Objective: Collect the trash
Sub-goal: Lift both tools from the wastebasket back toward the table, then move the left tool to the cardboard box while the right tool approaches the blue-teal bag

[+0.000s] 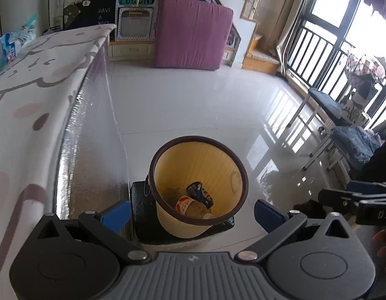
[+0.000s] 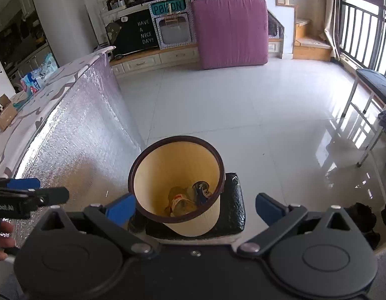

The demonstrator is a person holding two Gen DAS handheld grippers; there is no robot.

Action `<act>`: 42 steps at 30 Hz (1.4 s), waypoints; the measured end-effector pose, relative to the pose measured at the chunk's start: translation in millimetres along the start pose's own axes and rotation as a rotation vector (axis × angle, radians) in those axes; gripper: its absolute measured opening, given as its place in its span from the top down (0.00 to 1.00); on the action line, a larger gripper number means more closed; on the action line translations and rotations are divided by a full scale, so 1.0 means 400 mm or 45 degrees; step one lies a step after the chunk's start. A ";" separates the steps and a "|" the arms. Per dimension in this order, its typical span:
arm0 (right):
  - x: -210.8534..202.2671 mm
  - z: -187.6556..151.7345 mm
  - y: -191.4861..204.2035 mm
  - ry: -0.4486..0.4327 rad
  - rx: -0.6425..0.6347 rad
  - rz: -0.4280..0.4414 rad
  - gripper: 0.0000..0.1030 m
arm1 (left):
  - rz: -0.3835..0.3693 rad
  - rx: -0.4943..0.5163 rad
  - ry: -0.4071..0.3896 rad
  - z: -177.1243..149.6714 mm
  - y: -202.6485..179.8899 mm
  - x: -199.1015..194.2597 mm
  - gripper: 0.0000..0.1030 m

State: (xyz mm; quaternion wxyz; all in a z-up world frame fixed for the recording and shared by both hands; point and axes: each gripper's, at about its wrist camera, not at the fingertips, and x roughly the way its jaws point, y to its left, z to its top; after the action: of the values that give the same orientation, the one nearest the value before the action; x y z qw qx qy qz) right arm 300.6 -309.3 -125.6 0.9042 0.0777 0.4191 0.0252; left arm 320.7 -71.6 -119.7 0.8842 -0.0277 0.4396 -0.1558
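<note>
A yellow waste bin with a dark brown rim stands on a black pad on the floor, just off the table's edge; it also shows in the right wrist view. Inside lie a dark blue can, a crumpled red-and-white wrapper and other scraps; the can and wrapper show in the right wrist view too. My left gripper hangs open and empty above the bin. My right gripper is also open and empty above it.
A table with a pink patterned cloth and silvery foil side runs along the left. On it lie a blue-white packet and a cardboard box. A purple mattress leans at the back. A bench stands right.
</note>
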 end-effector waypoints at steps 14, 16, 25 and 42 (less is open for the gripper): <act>-0.064 0.010 0.110 -0.093 -0.037 0.037 0.00 | -0.036 -0.088 -0.138 -0.012 0.089 -0.163 0.00; -0.065 0.014 0.138 -0.102 -0.054 0.052 0.00 | -0.024 -0.104 -0.167 -0.010 0.117 -0.193 0.00; -0.060 0.043 0.304 -0.145 -0.164 0.146 0.00 | 0.080 -0.167 -0.294 -0.010 0.284 -0.314 0.00; 0.133 0.252 0.662 -0.202 -0.372 0.386 0.00 | 0.249 -0.504 -0.473 0.097 0.648 -0.285 0.00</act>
State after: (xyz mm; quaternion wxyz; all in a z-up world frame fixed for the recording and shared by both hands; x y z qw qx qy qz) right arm 416.9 -54.2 -58.9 0.9220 0.0097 0.3220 0.2150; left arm 351.8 205.3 -56.6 0.9377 -0.1851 0.2927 0.0268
